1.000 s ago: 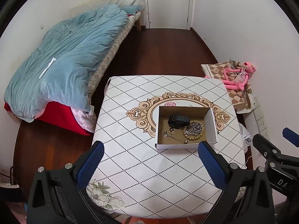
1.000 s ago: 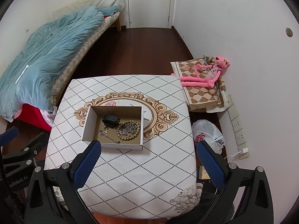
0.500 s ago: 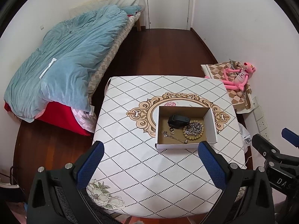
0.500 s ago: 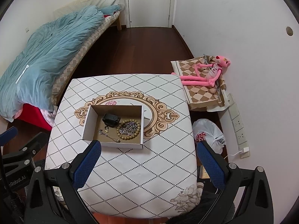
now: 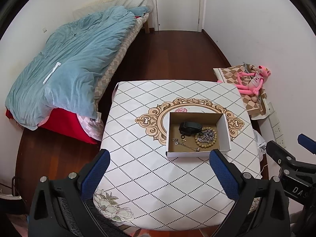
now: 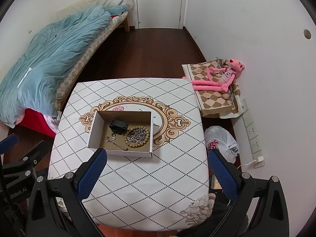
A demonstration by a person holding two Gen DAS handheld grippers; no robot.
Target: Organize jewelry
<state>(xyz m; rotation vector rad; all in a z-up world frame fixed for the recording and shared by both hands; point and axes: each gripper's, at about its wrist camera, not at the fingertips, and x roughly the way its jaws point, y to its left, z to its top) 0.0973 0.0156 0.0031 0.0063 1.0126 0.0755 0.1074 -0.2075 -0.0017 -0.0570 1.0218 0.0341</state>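
A shallow cardboard box (image 5: 225, 130) (image 6: 92, 132) stands on the patterned table (image 5: 150, 177) (image 6: 158, 177). Inside lie a black case (image 5: 190, 128) (image 6: 117, 127), a wooden bead bracelet (image 5: 206, 144) (image 6: 138, 141) ringing a silver chain (image 5: 208, 134) (image 6: 138, 134), and a thin silver necklace (image 5: 183, 145) (image 6: 114, 143). My left gripper (image 5: 157, 174) is open, high above the table's near half, its blue pads wide apart and empty. My right gripper (image 6: 156, 174) is likewise open and empty, hovering near the box's front side.
A bed with a blue duvet (image 5: 75, 63) (image 6: 49, 59) stands left. A pink plush toy (image 5: 252, 81) (image 6: 219, 77) lies on a checked cushion at the right wall. A white plastic bag (image 6: 221, 142) sits on the dark wooden floor, beside wall sockets (image 6: 254, 138). A white door (image 5: 177, 6) is at the back.
Both grippers have shifted only very slightly; the view barely moves. Nothing in the box has changed.
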